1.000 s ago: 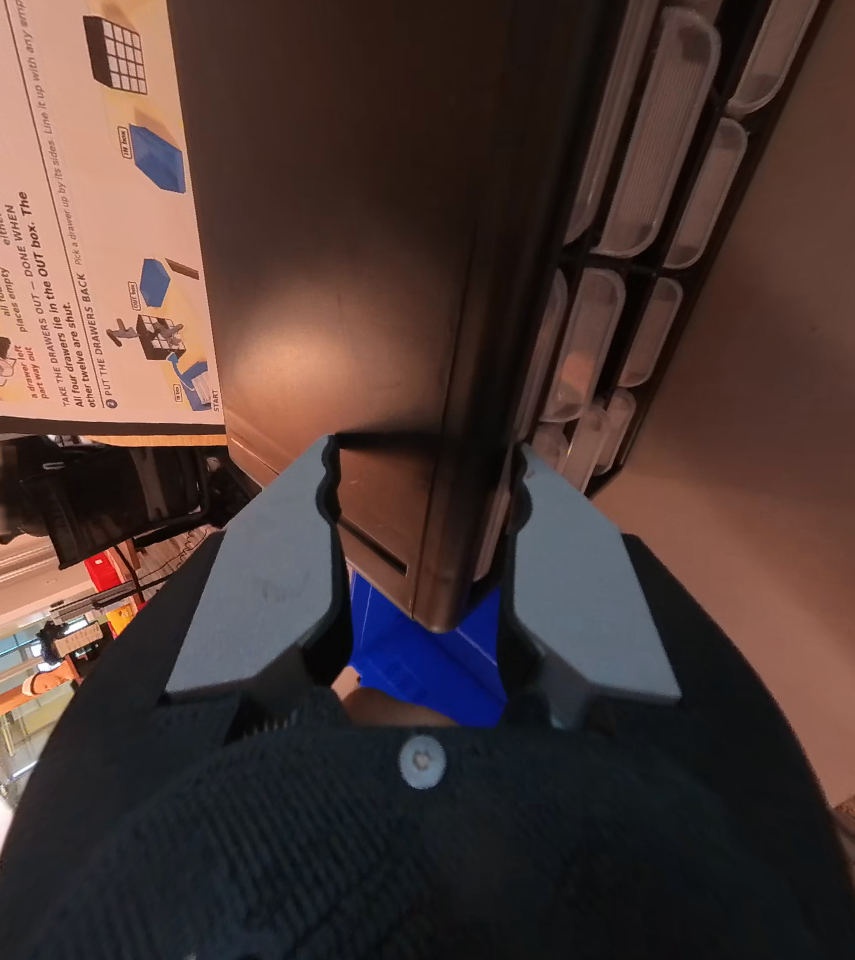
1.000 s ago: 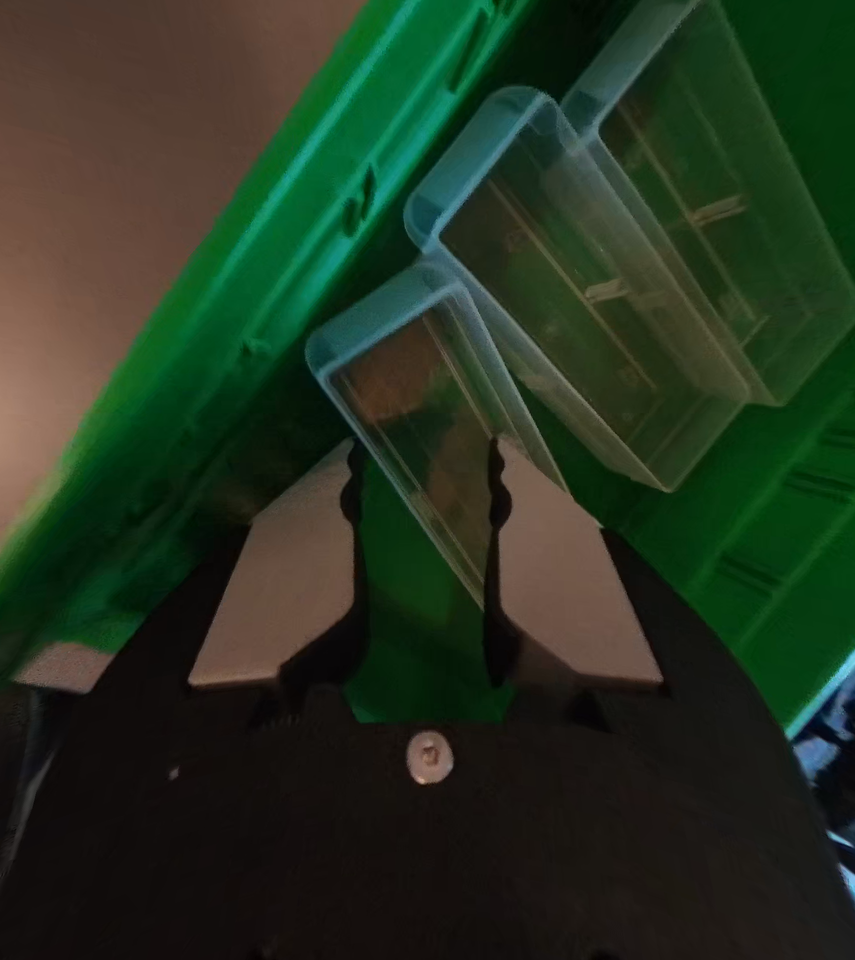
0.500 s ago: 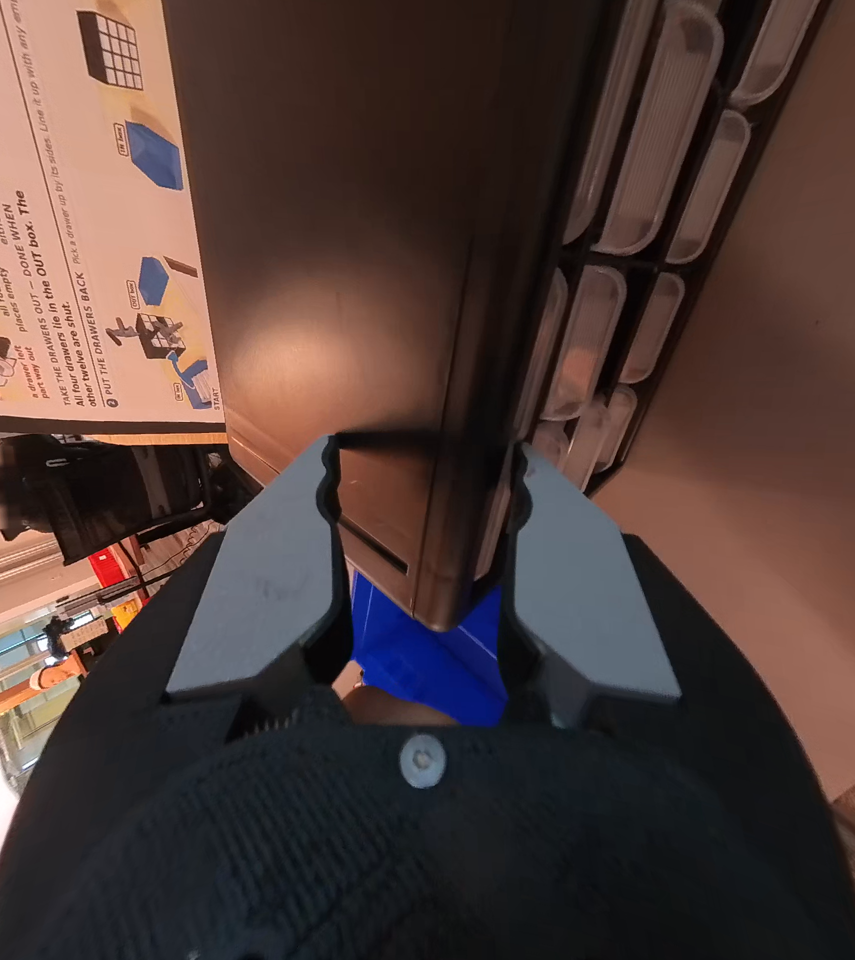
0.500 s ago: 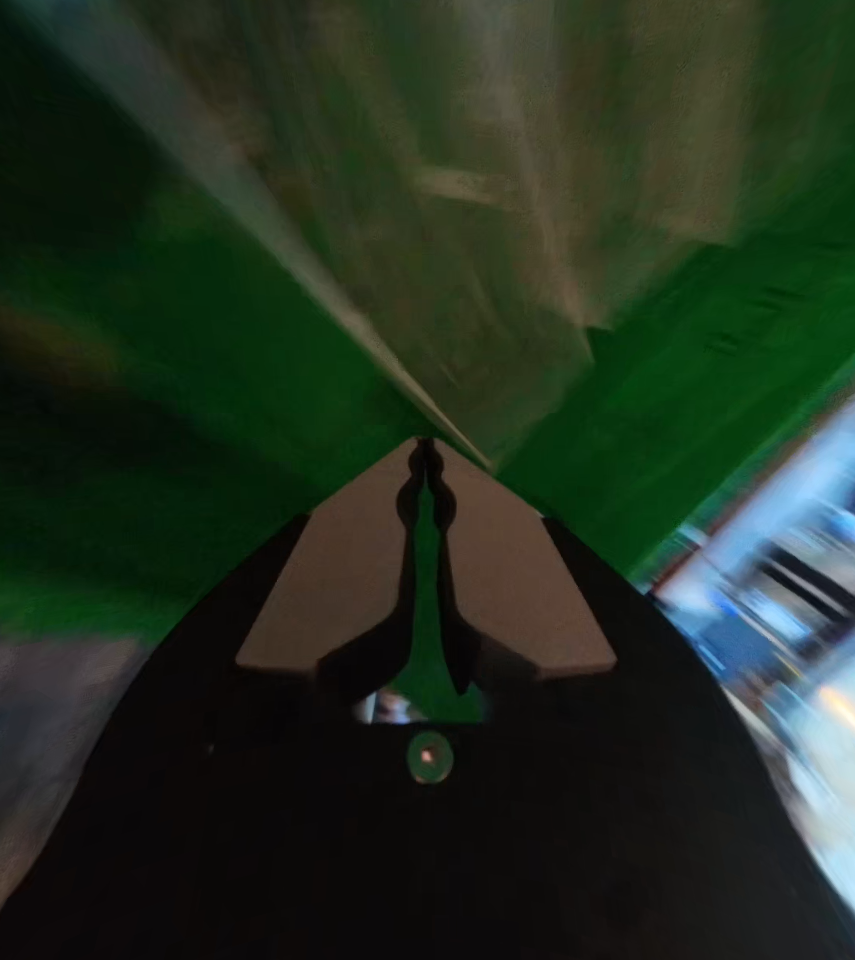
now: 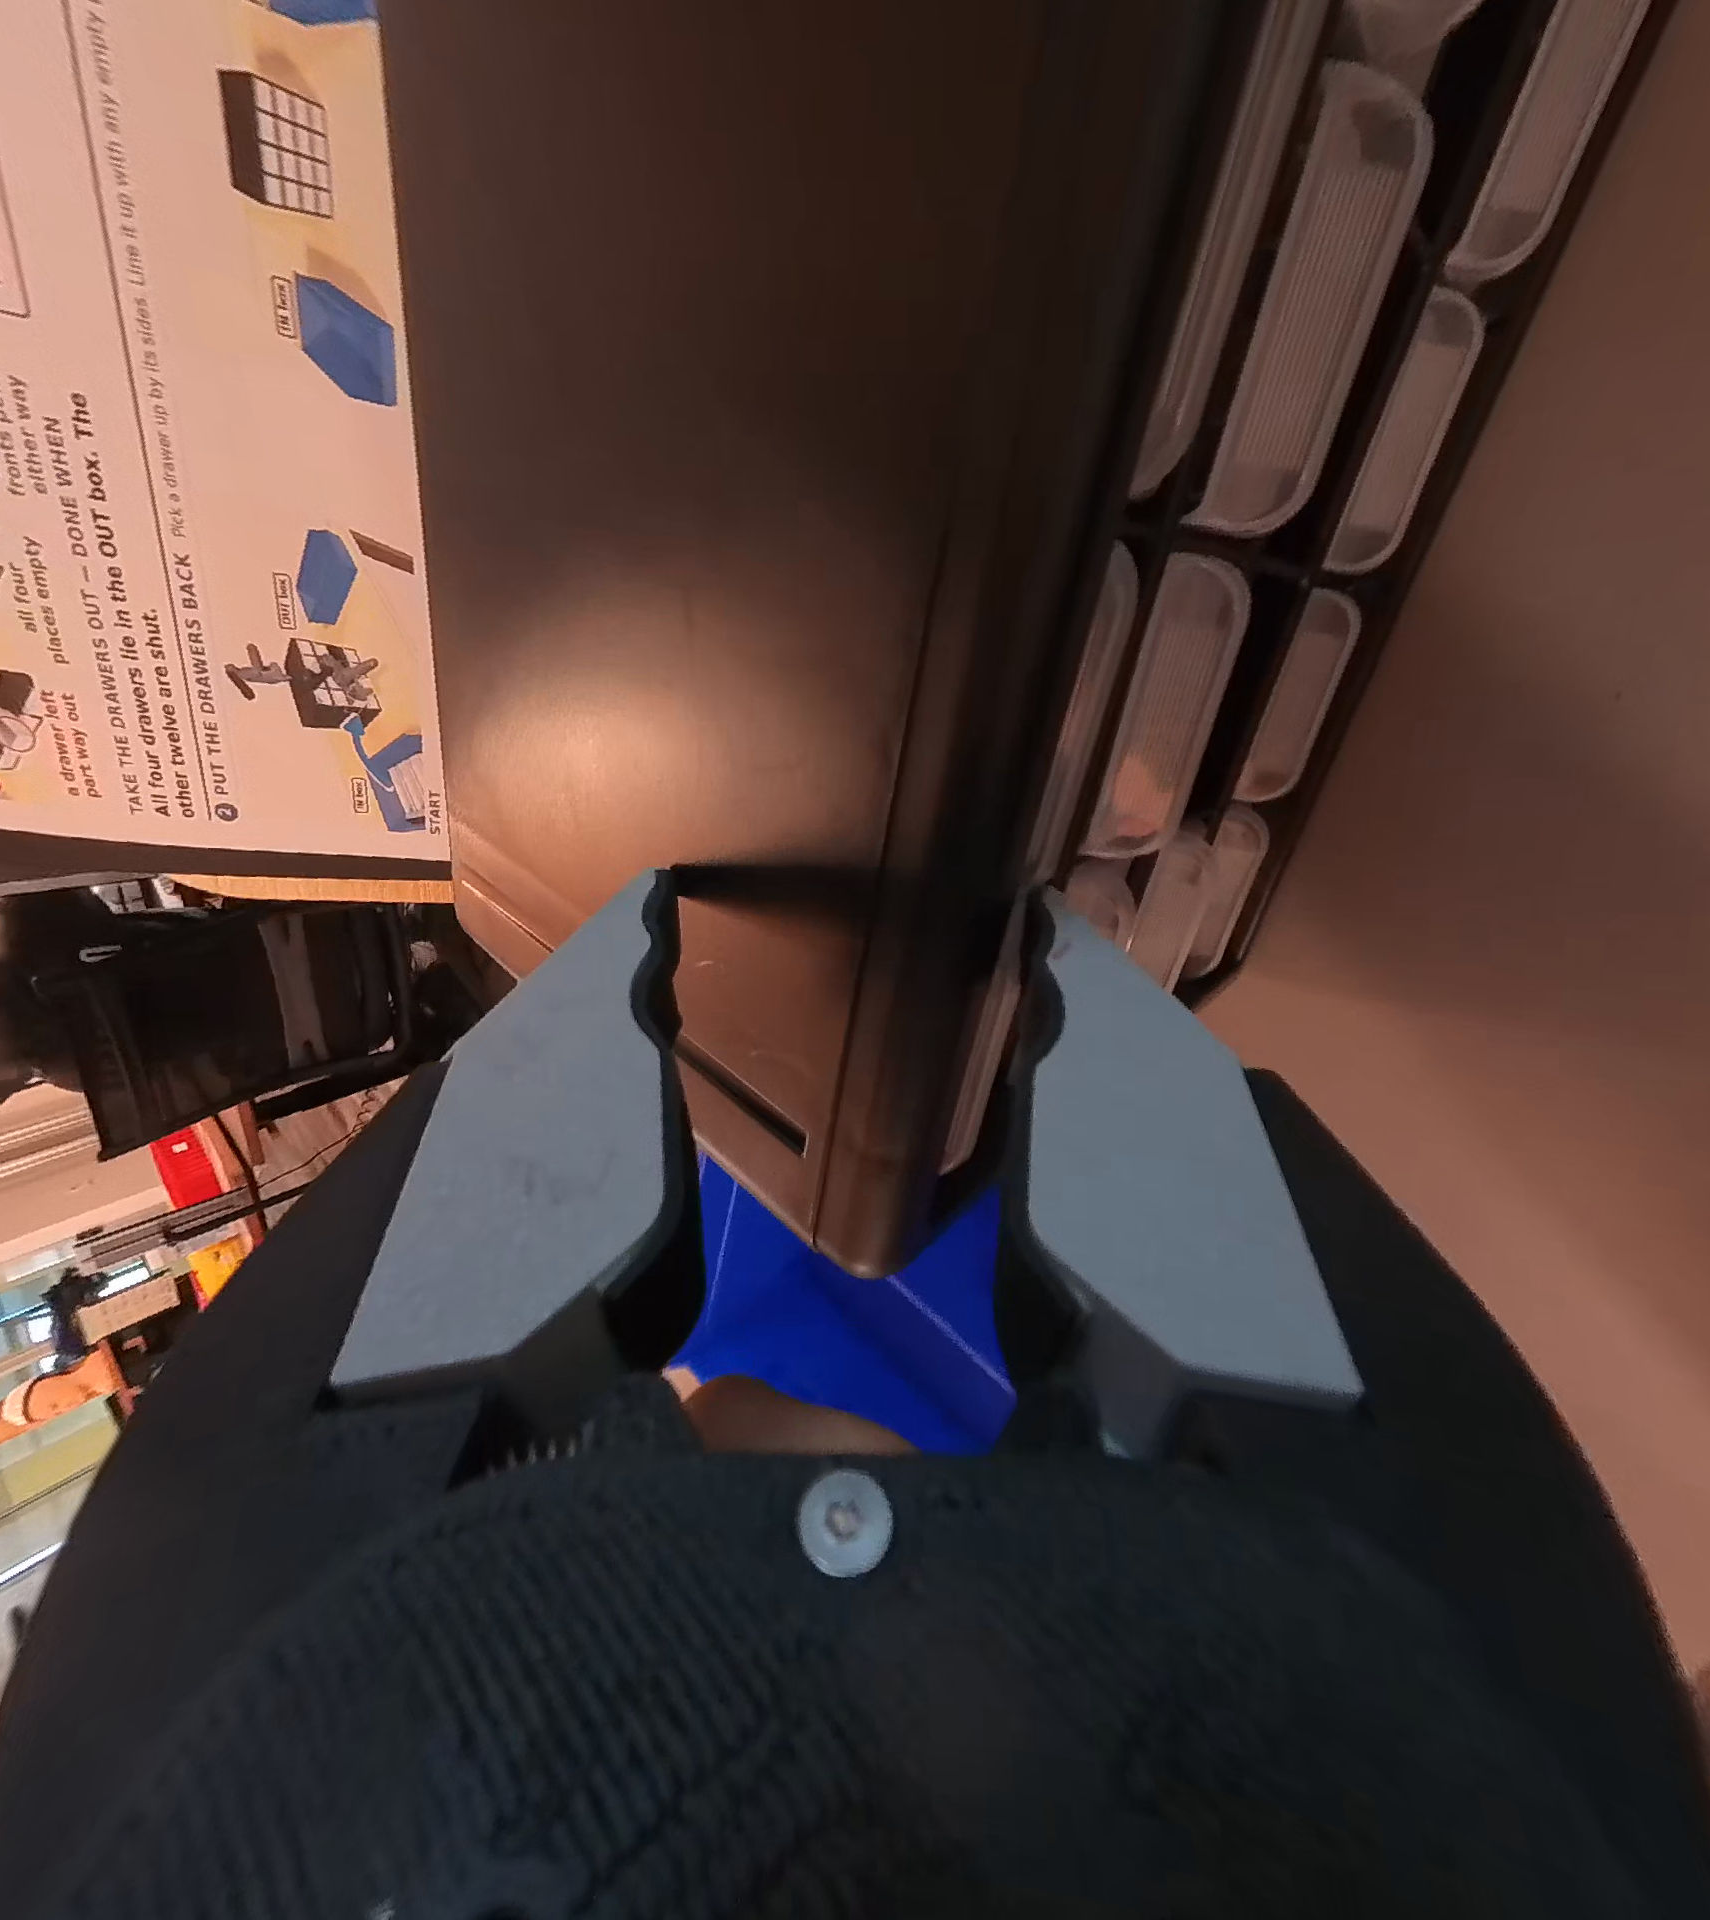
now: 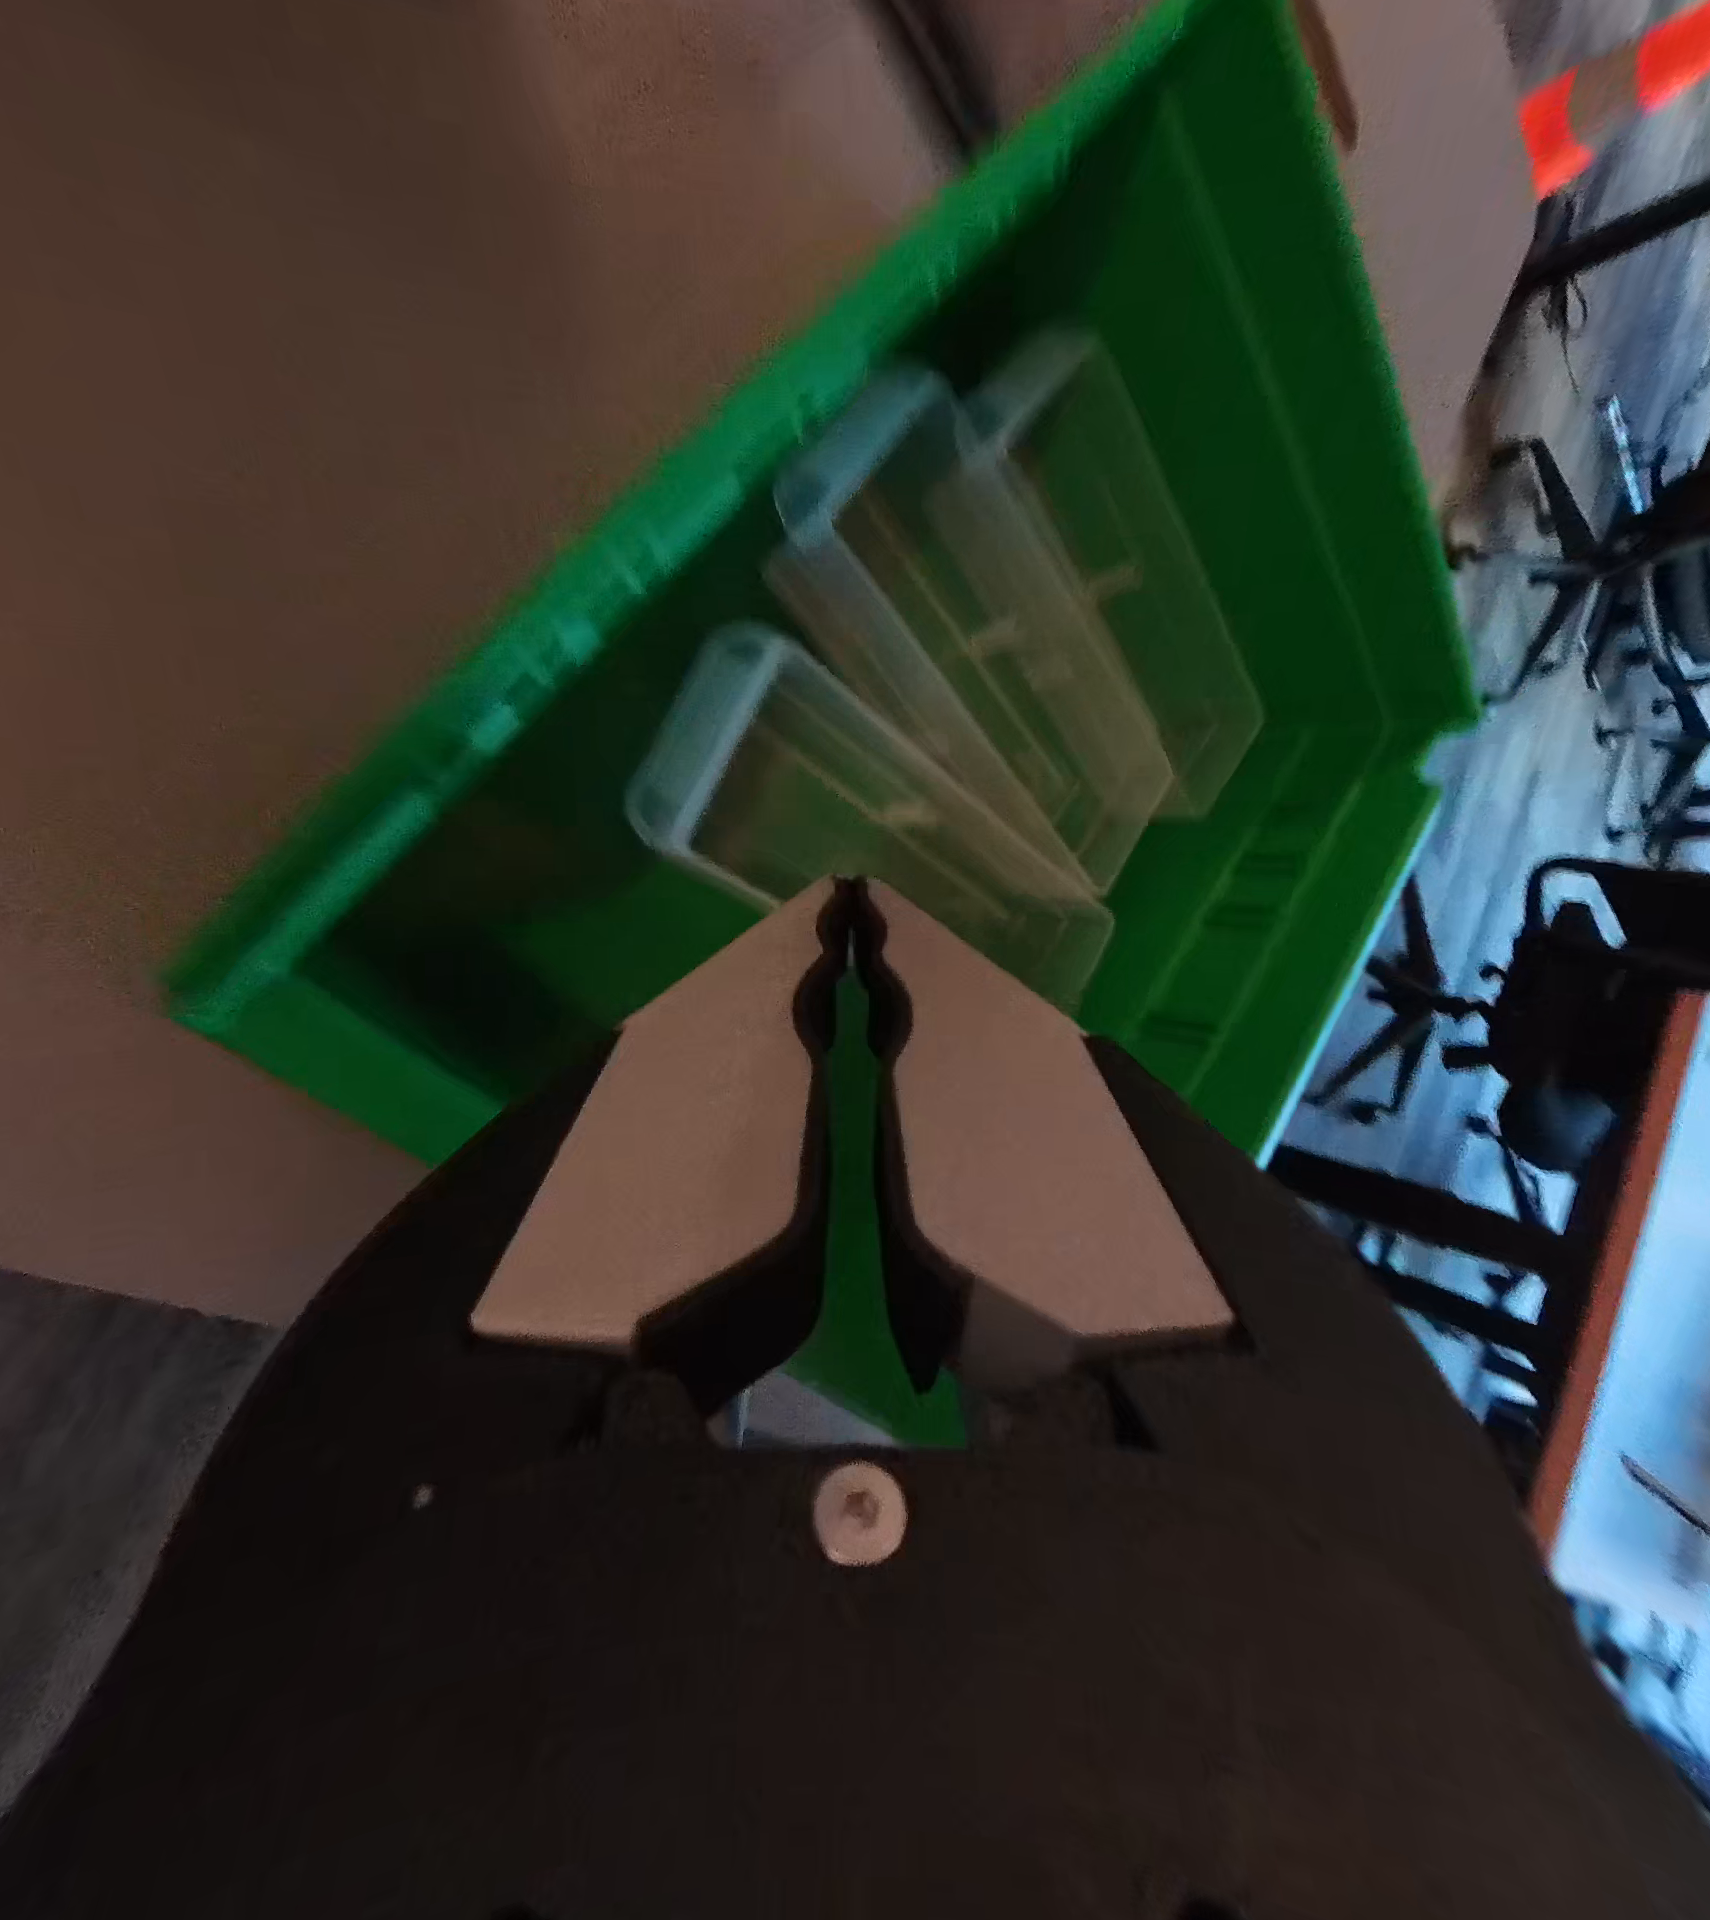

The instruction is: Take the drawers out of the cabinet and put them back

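Observation:
My left gripper (image 5: 849,896) is shut on the near edge of the black cabinet (image 5: 726,468); one finger lies on its smooth side, the other on its front. Several clear drawers (image 5: 1318,312) sit shut in the cabinet front to the right. My right gripper (image 6: 851,889) is shut and empty, with its tips touching, held back from a green bin (image 6: 539,665). Three clear drawers lie side by side in the bin: the nearest (image 6: 789,769), a middle one (image 6: 892,613) and the farthest (image 6: 1131,561).
A printed instruction sheet (image 5: 155,468) stands left of the cabinet. A blue box (image 5: 830,1340) shows below the cabinet corner. Both bin and cabinet rest on a brown tabletop (image 6: 207,416). Office chairs and desks (image 6: 1661,623) stand beyond the bin; grey carpet (image 6: 51,1403) lies below the table edge.
My right gripper was open around a drawer's wall inside the green bin. It has shut and drawn back, leaving that drawer in the bin. My left gripper has not moved.

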